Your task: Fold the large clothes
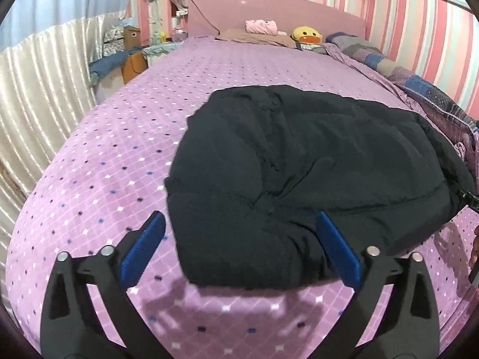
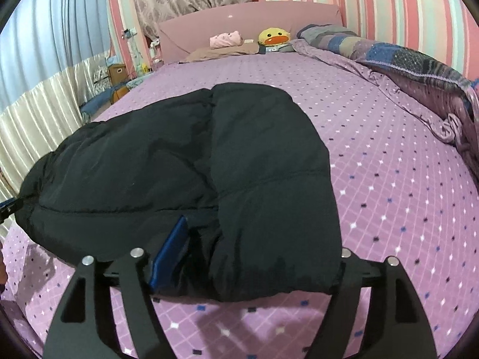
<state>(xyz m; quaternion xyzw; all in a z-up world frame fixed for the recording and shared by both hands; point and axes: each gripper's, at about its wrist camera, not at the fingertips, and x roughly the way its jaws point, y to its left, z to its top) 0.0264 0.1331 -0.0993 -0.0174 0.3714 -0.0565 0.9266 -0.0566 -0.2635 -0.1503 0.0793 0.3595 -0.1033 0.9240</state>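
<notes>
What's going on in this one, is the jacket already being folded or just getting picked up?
A person with a gripper in each hand is working a black puffer jacket on a purple patterned bed. The jacket lies partly bunched, one side folded over itself. The left gripper is open around the near edge. The right gripper straddles the folded-over part, its right finger hidden under the fabric. Neither has closed yet.

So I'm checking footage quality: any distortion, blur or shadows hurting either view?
Left wrist view: strong fisheye bends the bed; black jacket slightly soft; gripper shadow on sheet.
Right wrist view: same bending; jacket hides one right gripper finger.
</notes>
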